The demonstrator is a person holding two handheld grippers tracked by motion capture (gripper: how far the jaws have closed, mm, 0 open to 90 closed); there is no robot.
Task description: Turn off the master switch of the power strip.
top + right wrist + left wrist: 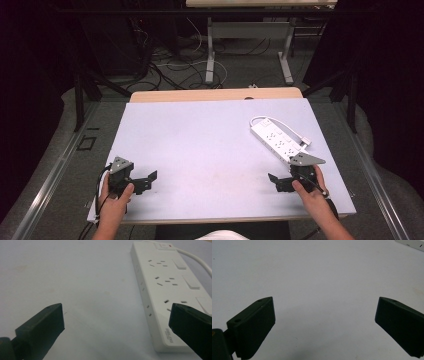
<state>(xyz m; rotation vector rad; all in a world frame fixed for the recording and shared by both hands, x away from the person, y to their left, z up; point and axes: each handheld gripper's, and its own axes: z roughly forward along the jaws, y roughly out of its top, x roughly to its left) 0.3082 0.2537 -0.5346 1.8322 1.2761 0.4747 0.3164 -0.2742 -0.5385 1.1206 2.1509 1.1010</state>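
A white power strip [276, 140] with several sockets and switches lies diagonally at the right of the pale table top [200, 145], its white cable [280, 123] looping around it. In the right gripper view the power strip [165, 287] lies just ahead and to the right, its near end behind the right jaw. My right gripper [274, 180] rests open near the front right edge, a little short of the strip's near end. My left gripper [150, 178] rests open at the front left, with bare table between its jaws [324, 312].
The table's wooden far edge [215, 94] borders a floor with tangled cables [170, 70] and another table's metal legs [210, 50]. A corner of the power strip [412, 243] shows at the top right of the left gripper view.
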